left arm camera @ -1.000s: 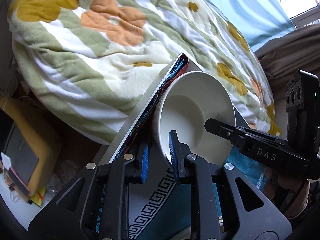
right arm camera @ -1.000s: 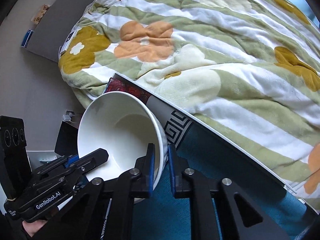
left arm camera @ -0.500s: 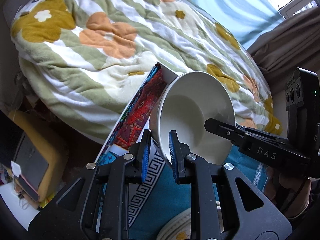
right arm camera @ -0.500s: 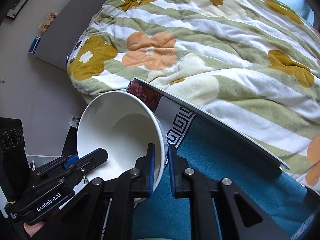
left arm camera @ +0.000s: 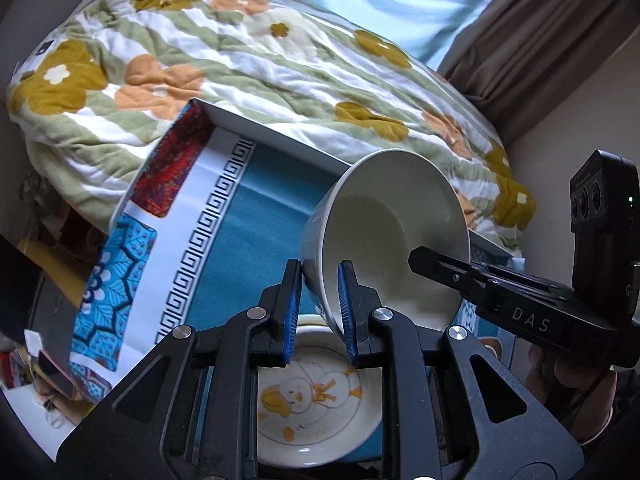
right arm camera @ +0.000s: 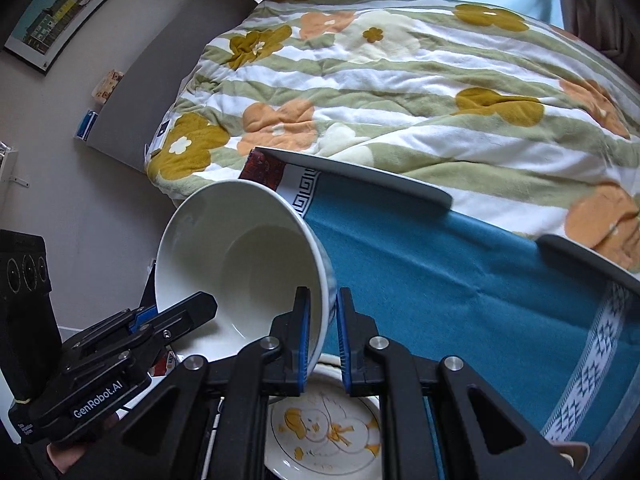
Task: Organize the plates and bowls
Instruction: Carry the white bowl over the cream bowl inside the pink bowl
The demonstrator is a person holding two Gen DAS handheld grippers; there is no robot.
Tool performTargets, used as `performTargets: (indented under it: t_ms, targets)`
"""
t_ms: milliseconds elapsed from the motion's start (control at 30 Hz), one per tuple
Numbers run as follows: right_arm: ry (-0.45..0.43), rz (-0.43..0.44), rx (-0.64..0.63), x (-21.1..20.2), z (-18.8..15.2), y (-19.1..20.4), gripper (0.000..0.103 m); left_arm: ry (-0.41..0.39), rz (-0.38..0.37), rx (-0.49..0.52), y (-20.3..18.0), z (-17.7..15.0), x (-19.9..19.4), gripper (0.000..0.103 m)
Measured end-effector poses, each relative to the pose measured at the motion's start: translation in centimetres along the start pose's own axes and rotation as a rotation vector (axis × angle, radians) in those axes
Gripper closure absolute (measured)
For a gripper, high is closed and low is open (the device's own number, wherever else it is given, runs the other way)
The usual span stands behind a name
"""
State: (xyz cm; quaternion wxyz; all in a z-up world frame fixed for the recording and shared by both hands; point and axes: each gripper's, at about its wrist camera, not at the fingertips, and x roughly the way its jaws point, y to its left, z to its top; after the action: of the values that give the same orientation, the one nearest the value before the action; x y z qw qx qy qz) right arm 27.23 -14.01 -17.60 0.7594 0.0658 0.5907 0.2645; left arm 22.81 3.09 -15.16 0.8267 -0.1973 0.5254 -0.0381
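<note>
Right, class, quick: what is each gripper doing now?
Left gripper: shut on the white bowl rim.
Right gripper: shut on the same bowl's opposite rim.

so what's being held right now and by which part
The white bowl, gripped by both grippers on opposite sides of its rim: left gripper, right gripper.

The left gripper pinches the rim of a tilted white bowl; the right gripper grips its opposite rim. Below lies a duck plate on a blue cloth, beside a floral blanket.
</note>
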Motion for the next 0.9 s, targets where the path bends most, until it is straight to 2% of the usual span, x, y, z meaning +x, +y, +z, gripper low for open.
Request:
performTargets:
  t_ms: [167,467,700,900]
  targets:
    - [-0.049,-0.020,0.072,-4.5,-4.6,-4.3,0.091,0.004,-0.052,0.077,-6.2,-3.7,-0.2,0.087]
    - [-0.118,-0.111,0.168,-11.2,-13.1,-10.5,0.091,0.069,-0.124,0.176,-15.6,-12.1,1.5,0.087]
    - [-0.124,-0.140,0.247,-13.1,-18.6,-15.4,0.091,0.124,-0.126,0.217,-20.1,-17.0,3.8,0.087]
    - [-0.098,-0.161,0.305,-12.1,-20.8,-18.4,0.091,0.191,-0.090,0.240,-21.6,-19.4,7.1,0.087]
